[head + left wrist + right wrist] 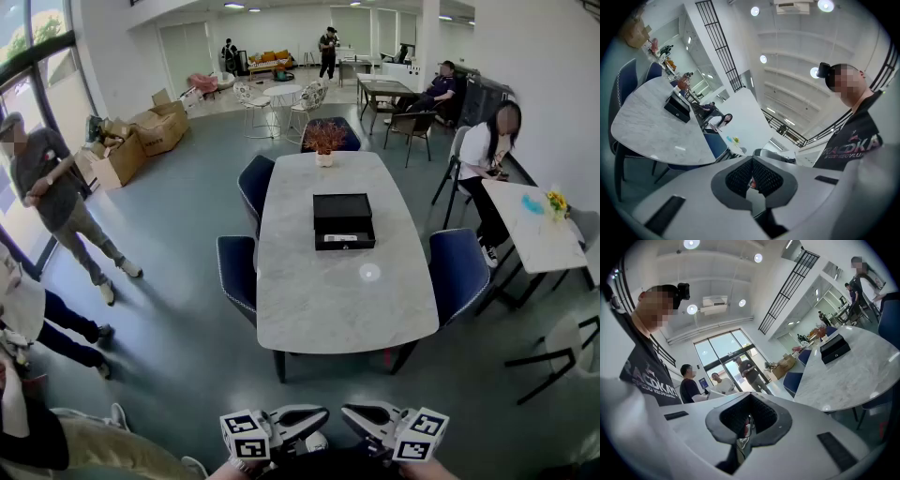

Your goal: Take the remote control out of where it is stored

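I'm holding left gripper and right gripper at bottom edge, both jaws closed empty; remote not showing, probably inside black box mid-frame on table, so I'm needing to close in and open jaws.

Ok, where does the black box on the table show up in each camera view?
Head view: black box near the centre, just beyond the middle of the marble table.
Left gripper view: black box at upper left, small, on the marble table.
Right gripper view: black box at upper right, on the marble table.
Shared landmark: the marble table.
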{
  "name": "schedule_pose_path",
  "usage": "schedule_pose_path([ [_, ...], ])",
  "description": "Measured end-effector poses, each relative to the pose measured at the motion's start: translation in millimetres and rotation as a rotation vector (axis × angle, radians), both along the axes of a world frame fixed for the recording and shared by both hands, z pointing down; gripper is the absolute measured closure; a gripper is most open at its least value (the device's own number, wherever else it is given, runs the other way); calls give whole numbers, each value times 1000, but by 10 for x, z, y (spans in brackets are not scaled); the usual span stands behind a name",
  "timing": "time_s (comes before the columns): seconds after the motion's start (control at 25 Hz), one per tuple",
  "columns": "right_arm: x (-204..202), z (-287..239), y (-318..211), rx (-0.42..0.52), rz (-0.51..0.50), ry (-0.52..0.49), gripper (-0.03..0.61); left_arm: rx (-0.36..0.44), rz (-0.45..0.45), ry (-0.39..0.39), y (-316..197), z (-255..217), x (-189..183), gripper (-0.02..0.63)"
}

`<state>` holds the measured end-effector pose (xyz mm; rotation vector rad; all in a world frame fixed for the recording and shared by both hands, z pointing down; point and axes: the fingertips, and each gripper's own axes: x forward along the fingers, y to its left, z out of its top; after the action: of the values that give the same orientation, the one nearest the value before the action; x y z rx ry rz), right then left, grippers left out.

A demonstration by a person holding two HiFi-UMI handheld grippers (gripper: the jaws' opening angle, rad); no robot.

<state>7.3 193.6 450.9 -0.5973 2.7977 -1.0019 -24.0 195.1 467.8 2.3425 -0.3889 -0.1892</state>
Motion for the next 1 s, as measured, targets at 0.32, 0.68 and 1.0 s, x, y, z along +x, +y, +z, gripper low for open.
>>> schedule_pose_path([
  [0.32, -31, -18, 6, 7, 5, 10, 572, -1, 5, 2, -2, -32, -25, 607],
  [0.68, -3, -86, -31, 12, 32, -34, 572, -2, -6, 7, 14, -24, -85, 607],
  [1.0, 39, -107, -64, 11, 55, -35, 572, -4, -11, 16, -34, -39, -104, 607],
])
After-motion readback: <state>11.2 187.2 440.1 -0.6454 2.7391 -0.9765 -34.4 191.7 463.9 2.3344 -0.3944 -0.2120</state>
